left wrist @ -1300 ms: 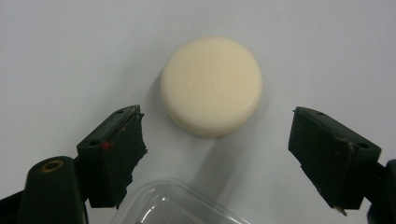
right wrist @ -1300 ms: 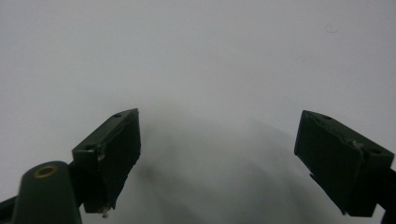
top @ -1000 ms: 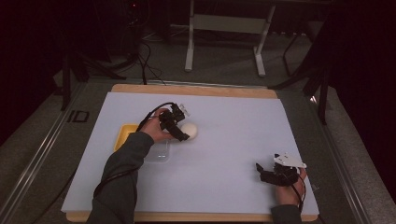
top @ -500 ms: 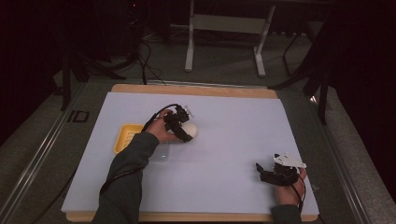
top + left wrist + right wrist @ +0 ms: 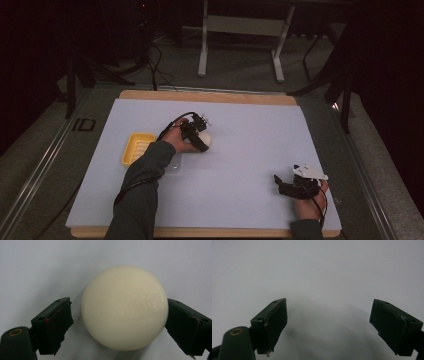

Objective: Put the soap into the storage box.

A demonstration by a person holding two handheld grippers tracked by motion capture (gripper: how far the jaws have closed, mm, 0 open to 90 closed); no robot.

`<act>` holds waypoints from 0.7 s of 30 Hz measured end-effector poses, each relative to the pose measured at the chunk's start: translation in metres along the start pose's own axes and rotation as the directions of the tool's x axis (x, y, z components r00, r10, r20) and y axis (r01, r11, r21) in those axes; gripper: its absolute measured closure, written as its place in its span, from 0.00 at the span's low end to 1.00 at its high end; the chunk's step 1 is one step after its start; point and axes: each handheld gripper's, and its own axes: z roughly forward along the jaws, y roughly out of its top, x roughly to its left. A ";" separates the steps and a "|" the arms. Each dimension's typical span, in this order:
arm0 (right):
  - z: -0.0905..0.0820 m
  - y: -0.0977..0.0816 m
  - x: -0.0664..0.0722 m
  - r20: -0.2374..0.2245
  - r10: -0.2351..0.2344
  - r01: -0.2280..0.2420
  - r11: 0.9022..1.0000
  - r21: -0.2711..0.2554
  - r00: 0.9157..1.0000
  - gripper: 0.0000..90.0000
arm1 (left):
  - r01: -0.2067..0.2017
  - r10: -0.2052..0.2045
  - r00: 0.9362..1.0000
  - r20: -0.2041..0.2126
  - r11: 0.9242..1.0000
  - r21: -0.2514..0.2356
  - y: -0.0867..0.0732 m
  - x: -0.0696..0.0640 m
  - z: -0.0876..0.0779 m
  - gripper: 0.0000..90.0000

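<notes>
A cream-white ball (image 5: 124,307) rests on the white table sheet (image 5: 260,135), left of centre. My left gripper (image 5: 200,141) is lowered around it, open. In the left gripper view the right pad (image 5: 183,327) meets the ball's side, while the left pad (image 5: 53,327) stands a small gap away from it. The ball (image 5: 206,138) peeks out just beyond the left hand in the high view. My right gripper (image 5: 279,185) lies low near the front right corner, open, jaws pointing left. Between its pads (image 5: 270,322) there is bare sheet.
A yellow ribbed dish (image 5: 137,147) sits left of the left hand. A clear plastic piece (image 5: 175,166) lies by the left forearm. The wooden board's edge (image 5: 210,96) borders the sheet at the back. Metal stand legs (image 5: 240,45) stand on the floor beyond.
The left hand has shifted slightly right and toward the ball, uncovering more of the yellow dish. The right gripper has stayed put.
</notes>
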 end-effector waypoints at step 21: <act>0.000 0.000 0.000 -0.001 0.002 -0.002 1.000 0.000 1.000 0.16 | -0.018 0.017 1.000 0.024 0.998 0.054 0.010 -0.004 0.007 0.25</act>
